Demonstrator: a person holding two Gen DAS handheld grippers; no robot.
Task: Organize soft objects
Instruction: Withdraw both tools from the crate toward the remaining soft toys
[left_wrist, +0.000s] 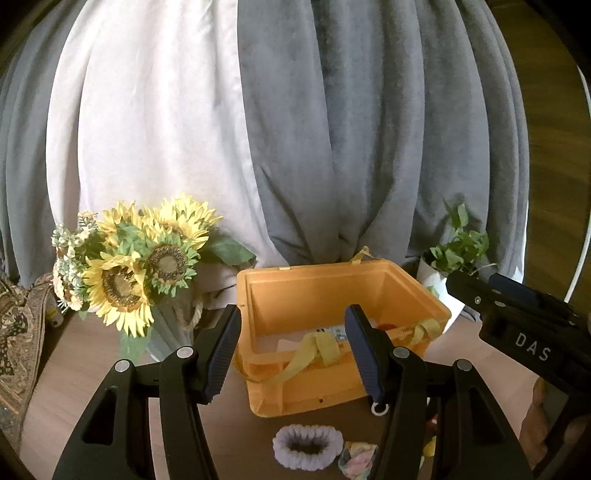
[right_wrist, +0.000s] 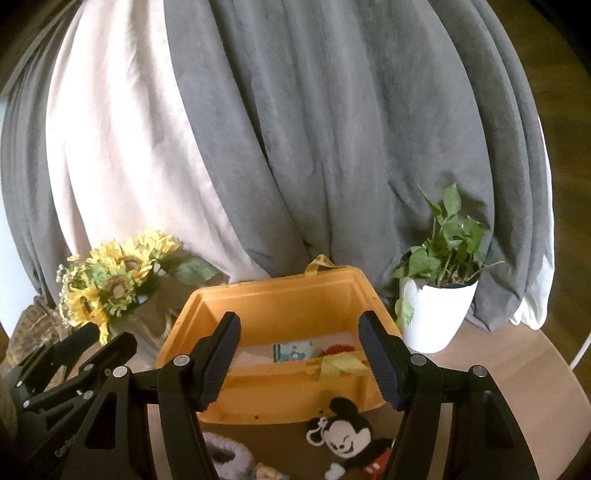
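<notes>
An orange bin (left_wrist: 325, 291) with yellow strap handles stands on the wooden table, with a few small items inside; it also shows in the right wrist view (right_wrist: 280, 306). In front of it lie a fluffy lavender scrunchie (left_wrist: 306, 446), a pastel cloth piece (left_wrist: 356, 459) and a Mickey Mouse plush (right_wrist: 349, 439). The scrunchie shows in the right wrist view (right_wrist: 231, 456) too. My left gripper (left_wrist: 295, 354) is open and empty above the bin's near edge. My right gripper (right_wrist: 299, 365) is open and empty over the bin's front, above the plush.
A sunflower bouquet (left_wrist: 136, 266) stands left of the bin. A white pot with a green plant (right_wrist: 436, 314) stands to its right. Grey and white curtains (left_wrist: 332, 129) hang behind. A patterned cloth (left_wrist: 18, 332) lies at the far left.
</notes>
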